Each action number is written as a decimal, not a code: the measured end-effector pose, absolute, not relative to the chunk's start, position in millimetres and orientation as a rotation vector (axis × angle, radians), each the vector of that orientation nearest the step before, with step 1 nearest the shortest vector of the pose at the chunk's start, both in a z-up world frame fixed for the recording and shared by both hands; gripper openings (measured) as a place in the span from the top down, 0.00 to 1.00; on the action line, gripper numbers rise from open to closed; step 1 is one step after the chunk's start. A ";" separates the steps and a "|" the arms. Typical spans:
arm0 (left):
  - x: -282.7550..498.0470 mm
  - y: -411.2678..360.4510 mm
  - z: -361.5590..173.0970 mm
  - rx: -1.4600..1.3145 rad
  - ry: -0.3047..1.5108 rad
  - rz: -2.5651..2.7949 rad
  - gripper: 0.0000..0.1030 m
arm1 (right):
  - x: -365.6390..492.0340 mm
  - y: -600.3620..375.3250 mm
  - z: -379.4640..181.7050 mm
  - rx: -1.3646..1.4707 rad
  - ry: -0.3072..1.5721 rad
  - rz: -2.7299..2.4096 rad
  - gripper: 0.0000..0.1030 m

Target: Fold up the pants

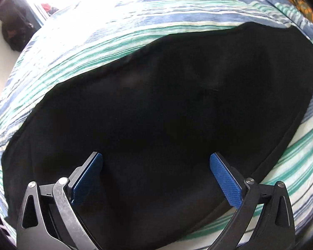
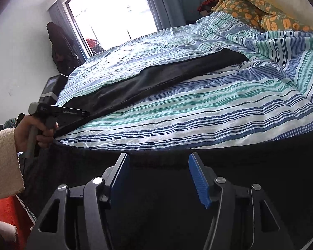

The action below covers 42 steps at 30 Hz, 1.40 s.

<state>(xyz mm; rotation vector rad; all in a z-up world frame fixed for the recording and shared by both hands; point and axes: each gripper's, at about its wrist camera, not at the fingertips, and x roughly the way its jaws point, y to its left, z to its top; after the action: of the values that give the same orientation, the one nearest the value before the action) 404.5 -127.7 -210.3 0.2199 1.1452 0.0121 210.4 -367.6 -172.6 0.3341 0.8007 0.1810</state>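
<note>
Black pants (image 1: 167, 108) lie flat and long on the striped bed (image 1: 98, 39). In the right wrist view the pants (image 2: 156, 79) stretch from the near left edge toward the far right. My left gripper (image 1: 156, 162) hovers over the near end of the pants, jaws wide open and empty; its body (image 2: 58, 110) shows in the right wrist view, held by a hand. My right gripper (image 2: 158, 166) is open and empty, off the bed's near edge, over the dark bed side.
A flowered orange and green blanket (image 2: 260, 12) is piled at the far right of the bed. A bright window (image 2: 110, 16) and dark hanging clothes (image 2: 60, 48) stand behind the bed. Orange and white cloth (image 2: 8, 214) lies at the lower left.
</note>
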 end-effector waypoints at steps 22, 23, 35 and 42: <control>199.5 34.7 -184.3 -0.091 1.043 0.262 0.00 | 191.1 -319.1 -161.8 0.303 0.851 0.328 0.37; 198.0 34.0 -186.1 -0.074 1.035 0.257 0.00 | 190.8 -313.4 -163.4 0.320 0.883 0.388 0.38; 185.9 49.1 -193.6 -0.033 1.055 0.214 0.00 | 148.3 -616.6 -188.0 0.551 1.083 -0.288 0.60; 158.4 71.1 -178.1 -0.025 1.034 0.259 0.00 | 108.7 -559.6 -135.6 0.410 0.963 -0.225 0.43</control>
<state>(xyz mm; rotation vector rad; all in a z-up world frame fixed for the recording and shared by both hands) 158.4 71.1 -178.1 -0.0252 1.0336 0.2592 108.7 -559.6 -135.6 0.4101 0.9633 -0.2255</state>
